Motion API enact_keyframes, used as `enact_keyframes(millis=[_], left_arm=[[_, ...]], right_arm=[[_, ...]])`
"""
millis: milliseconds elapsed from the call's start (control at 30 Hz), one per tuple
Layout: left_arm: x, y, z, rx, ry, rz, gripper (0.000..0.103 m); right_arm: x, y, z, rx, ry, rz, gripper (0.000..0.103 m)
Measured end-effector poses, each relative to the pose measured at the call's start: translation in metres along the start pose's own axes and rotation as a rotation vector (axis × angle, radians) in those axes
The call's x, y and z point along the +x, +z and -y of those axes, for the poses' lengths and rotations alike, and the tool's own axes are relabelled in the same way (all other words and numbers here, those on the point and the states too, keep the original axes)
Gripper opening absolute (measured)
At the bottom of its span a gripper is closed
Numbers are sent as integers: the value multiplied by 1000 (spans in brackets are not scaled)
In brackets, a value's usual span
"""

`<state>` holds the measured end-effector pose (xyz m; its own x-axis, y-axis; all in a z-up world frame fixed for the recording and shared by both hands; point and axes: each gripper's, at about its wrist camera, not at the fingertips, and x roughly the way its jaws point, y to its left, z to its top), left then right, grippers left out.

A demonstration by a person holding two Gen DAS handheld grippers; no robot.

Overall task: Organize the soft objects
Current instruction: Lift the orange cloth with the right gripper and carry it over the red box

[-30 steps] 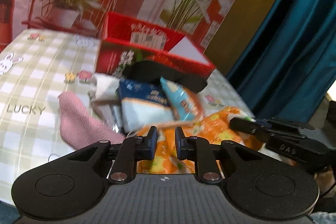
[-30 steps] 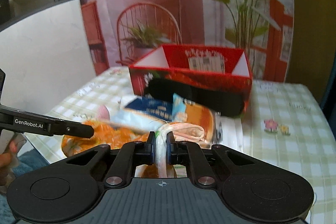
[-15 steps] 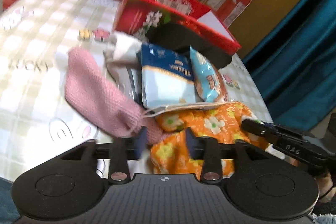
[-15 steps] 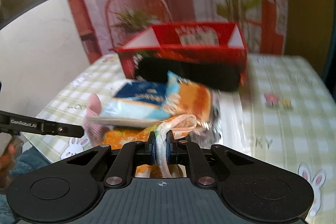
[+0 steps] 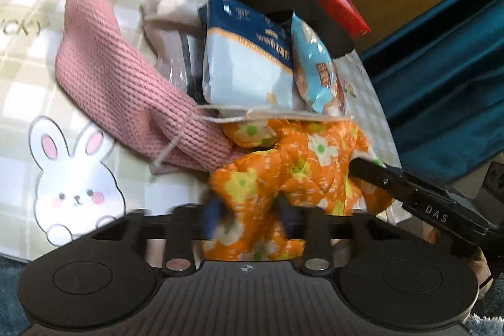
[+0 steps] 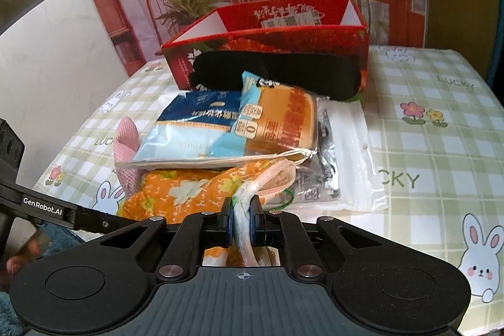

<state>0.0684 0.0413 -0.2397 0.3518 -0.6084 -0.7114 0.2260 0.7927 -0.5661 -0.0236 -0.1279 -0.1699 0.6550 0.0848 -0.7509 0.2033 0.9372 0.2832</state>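
Nearest the left wrist camera, the left gripper (image 5: 249, 218) has just been narrowing its jaws around a bunched fold of the orange floral cloth (image 5: 302, 166); the blurred pads look pressed into the fabric from both sides. The cloth is thin, crumpled and printed with white and yellow flowers, and its long axis runs from about 7 o'clock to 2 o'clock in this view. In the right wrist view, the right gripper (image 6: 242, 221) is clamped nearly closed on a pale, rope-like twist of the same cloth's edge, which rises from the jaws toward 1 o'clock. The cloth lies at the near edge of a table covered in a green checked tablecloth (image 6: 441, 147) with rabbit and flower prints. Just beyond the cloth, at 10 o'clock in the left view, lies a pink waffle-knit towel (image 5: 126, 84), long and soft, pointing toward 11 o'clock. Resting on the pile are a glossy blue-and-white packet (image 6: 192, 128) and an orange snack bag (image 6: 277, 122). Farthest, at 12 o'clock, an open red cardboard box (image 6: 283, 21) stands with something black and soft (image 6: 277, 74) against its front.
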Motion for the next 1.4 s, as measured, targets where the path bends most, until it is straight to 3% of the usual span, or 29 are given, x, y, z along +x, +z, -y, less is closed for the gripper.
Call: enact_keyframes(millis=[67, 167, 333, 700, 1033, 1400], left_arm=[[-5, 0, 3, 18, -2, 33, 19], [-16, 1, 13, 66, 24, 91, 16], [-40, 3, 33, 151, 26, 191, 16], [-72, 13, 67, 277, 27, 318, 16], [-83, 40, 86, 338, 22, 394, 16], [-77, 84, 91, 353, 21, 431, 16]], right_arm=[[2, 1, 0, -1, 3, -5, 9], [-1, 1, -4, -10, 13, 5, 9], [-16, 6, -11, -46, 25, 72, 9], [-46, 20, -15, -80, 22, 181, 9], [-57, 48, -15, -111, 22, 253, 9], [-40, 91, -3, -128, 15, 286, 9]])
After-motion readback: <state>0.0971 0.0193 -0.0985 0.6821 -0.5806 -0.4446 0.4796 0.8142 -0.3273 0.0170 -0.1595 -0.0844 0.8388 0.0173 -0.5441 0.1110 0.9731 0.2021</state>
